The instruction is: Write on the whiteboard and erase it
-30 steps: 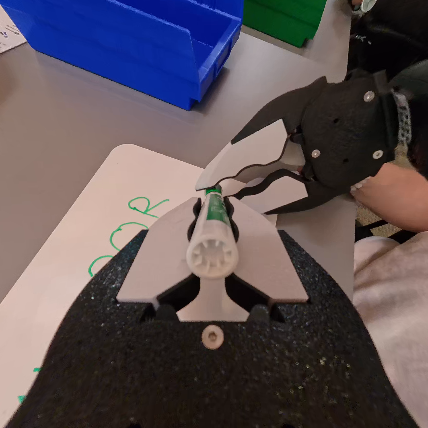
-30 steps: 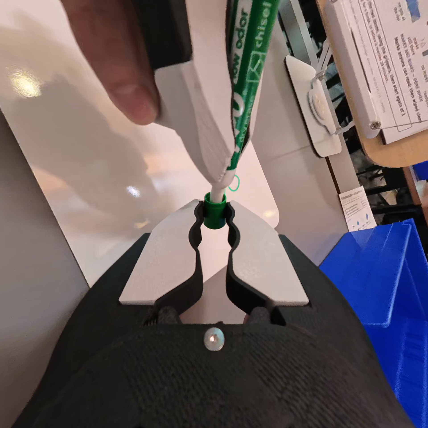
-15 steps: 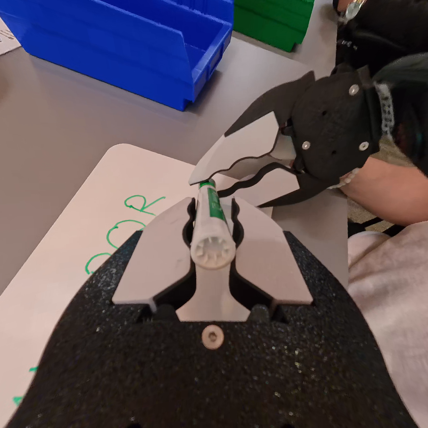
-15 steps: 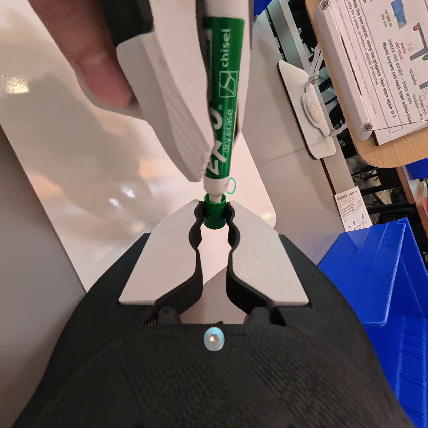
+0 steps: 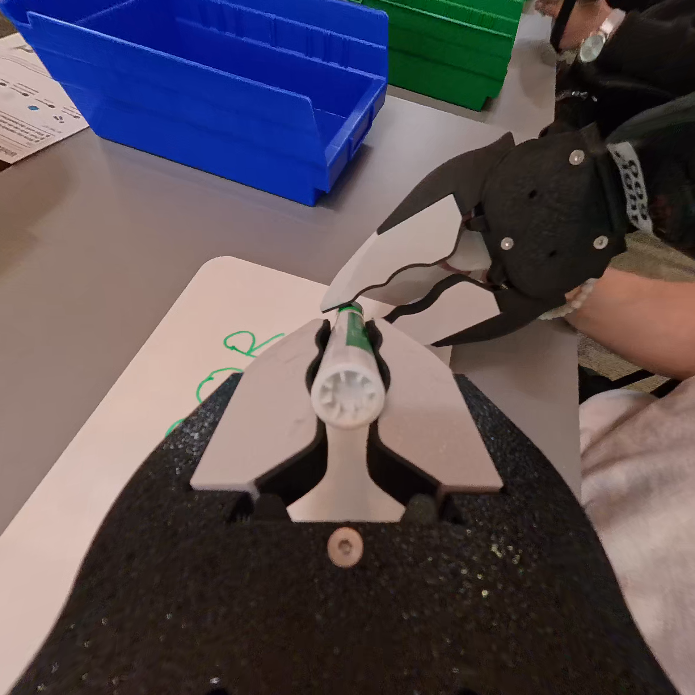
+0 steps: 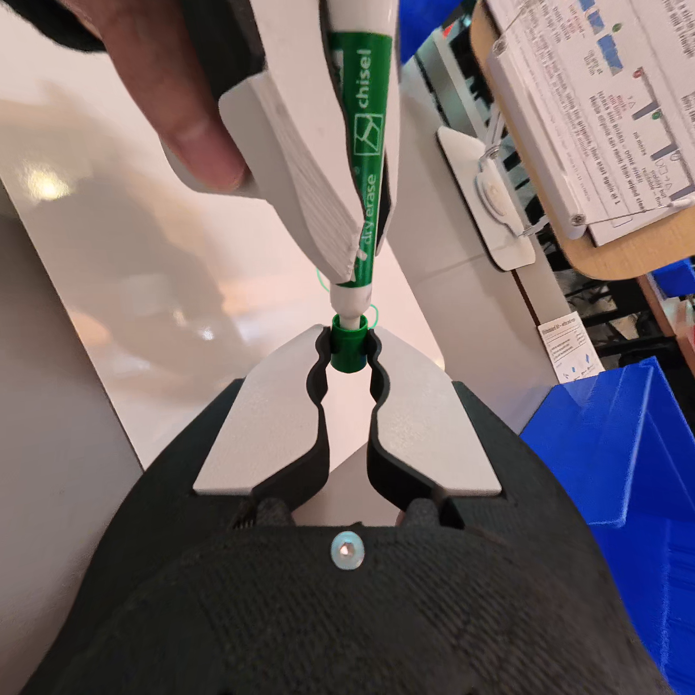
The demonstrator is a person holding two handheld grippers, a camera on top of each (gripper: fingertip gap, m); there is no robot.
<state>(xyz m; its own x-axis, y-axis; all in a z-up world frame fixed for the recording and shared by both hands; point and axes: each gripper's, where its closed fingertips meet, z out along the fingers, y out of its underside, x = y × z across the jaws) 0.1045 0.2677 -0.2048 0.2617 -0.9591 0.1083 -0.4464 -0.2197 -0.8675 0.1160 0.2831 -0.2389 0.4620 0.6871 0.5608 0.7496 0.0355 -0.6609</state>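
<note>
My left gripper [image 5: 348, 323] is shut on a dry-erase marker [image 5: 348, 395] with a white barrel and green label, butt end toward the camera. My right gripper [image 6: 349, 334] is shut on the marker's green cap [image 6: 349, 351]. The marker [image 6: 370, 150] points down into the cap's mouth, with a short white neck showing between barrel and cap. Both are held over the whiteboard [image 5: 150, 395], which bears green writing [image 5: 244, 342]. The right gripper also shows in the left wrist view [image 5: 357, 314], and the left gripper's fingers [image 6: 308, 195] show in the right wrist view.
A blue bin [image 5: 225, 94] and a green bin [image 5: 451, 56] stand on the grey table beyond the whiteboard. A printed sheet [image 5: 22, 113] lies at the far left. A person's forearm [image 5: 639, 319] is at the right. A clipboard stand [image 6: 601, 113] shows in the right wrist view. One gripper's finger ends stand about 4 cm off the other's.
The marker has swung from a tilt to nearly in line with the cap, its tip staying at the cap's mouth. Both grippers stay shut.
</note>
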